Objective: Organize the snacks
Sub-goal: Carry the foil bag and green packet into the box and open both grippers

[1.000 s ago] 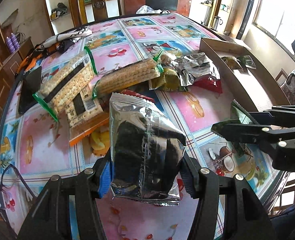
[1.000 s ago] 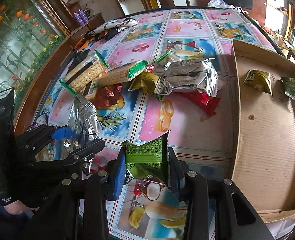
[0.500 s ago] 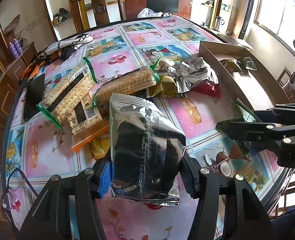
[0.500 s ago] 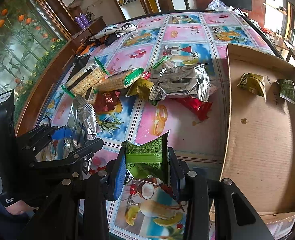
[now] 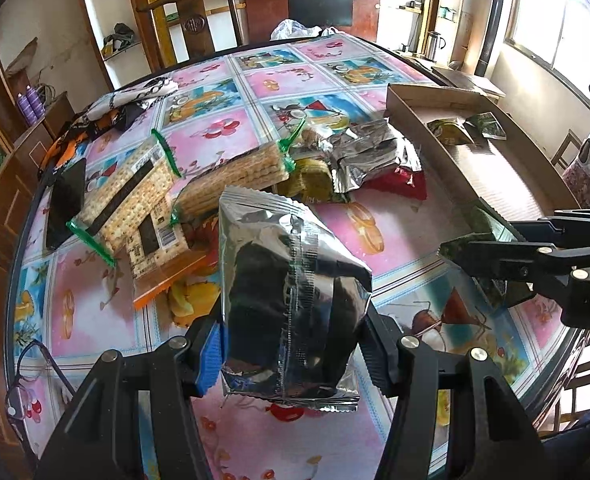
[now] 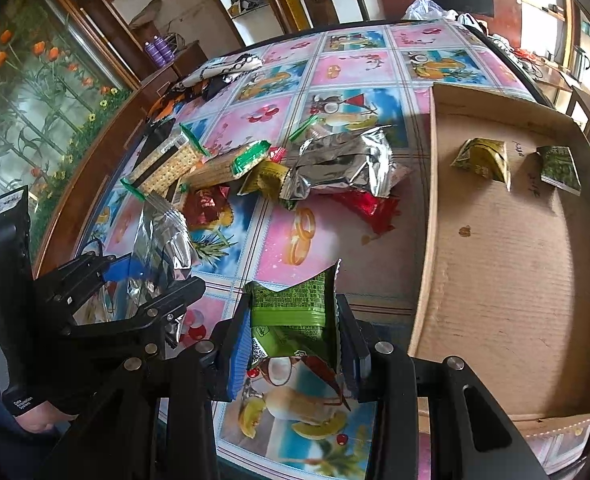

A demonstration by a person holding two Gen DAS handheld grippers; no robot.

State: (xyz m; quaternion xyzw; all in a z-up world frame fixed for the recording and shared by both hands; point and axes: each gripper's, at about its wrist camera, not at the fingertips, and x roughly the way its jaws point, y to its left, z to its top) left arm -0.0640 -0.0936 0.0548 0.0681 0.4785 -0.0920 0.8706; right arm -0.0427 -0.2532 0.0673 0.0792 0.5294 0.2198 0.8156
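Observation:
My left gripper (image 5: 293,354) is shut on a silver foil snack bag (image 5: 291,292), held upright above the table. The same silver bag (image 6: 161,240) shows at the left of the right wrist view. A small green snack packet (image 6: 295,312) is clamped in my right gripper (image 6: 293,354), above the table near the front edge; that gripper (image 5: 455,254) enters the left wrist view from the right. A shallow cardboard tray (image 6: 507,264) lies to the right and holds two small green packets (image 6: 483,158). A pile of snacks (image 5: 255,172) lies mid-table: cracker packs, a second silver bag, yellow and red packets.
The round table has a fruit-patterned cloth (image 5: 199,140). A black phone (image 5: 65,204) lies at its left, patterned cloth items (image 5: 131,100) at the far left edge. A wooden chair (image 5: 191,12) and shelves stand behind. A person's hand (image 6: 35,420) holds the left gripper.
Both grippers have lifted slightly with their packets, so the table looks a little farther off and more of the room shows. Grips are unchanged.

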